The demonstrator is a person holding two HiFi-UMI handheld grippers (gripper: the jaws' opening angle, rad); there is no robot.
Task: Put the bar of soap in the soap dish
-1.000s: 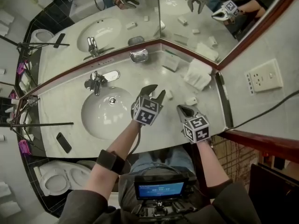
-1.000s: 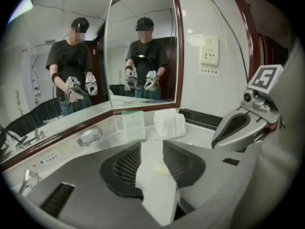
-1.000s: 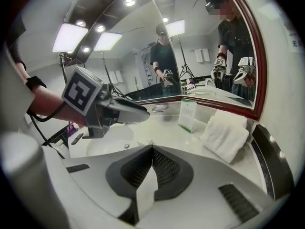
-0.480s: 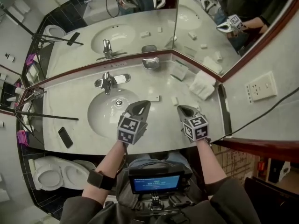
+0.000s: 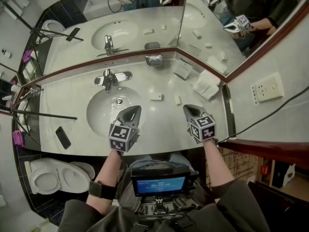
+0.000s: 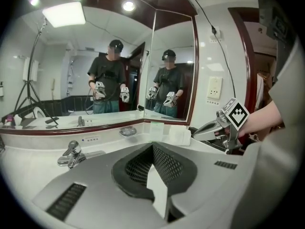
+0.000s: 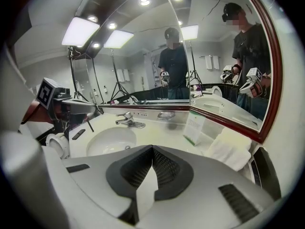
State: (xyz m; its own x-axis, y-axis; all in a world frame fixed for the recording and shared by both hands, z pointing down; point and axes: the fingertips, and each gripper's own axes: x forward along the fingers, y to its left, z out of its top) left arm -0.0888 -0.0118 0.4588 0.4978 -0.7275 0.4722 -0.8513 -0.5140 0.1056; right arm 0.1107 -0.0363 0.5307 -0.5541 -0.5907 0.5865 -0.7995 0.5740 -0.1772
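Observation:
Two small white soap bars lie on the marble counter right of the sink, one (image 5: 156,96) nearer the basin, the other (image 5: 177,100) beside it. The chrome soap dish (image 5: 154,60) hangs on the back ledge under the mirror corner and looks empty; the same soap dish (image 6: 127,131) shows in the left gripper view, and from the right gripper the soap dish (image 7: 166,115) too. My left gripper (image 5: 133,109) hovers at the sink's front rim, jaws shut with nothing between them. My right gripper (image 5: 189,108) hangs near the counter's front edge, shut and empty. Neither touches a bar.
A chrome faucet (image 5: 107,79) stands behind the oval sink (image 5: 104,122). Folded white towels (image 5: 206,85) and a small card (image 5: 182,69) sit at the back right. A black phone (image 5: 63,137) lies at the counter's left front. Mirrors line the corner; a toilet (image 5: 48,180) stands below left.
My left gripper was open over the counter by the soap bars; it has shut empty and drawn back toward the front edge and left. Right gripper has hardly moved.

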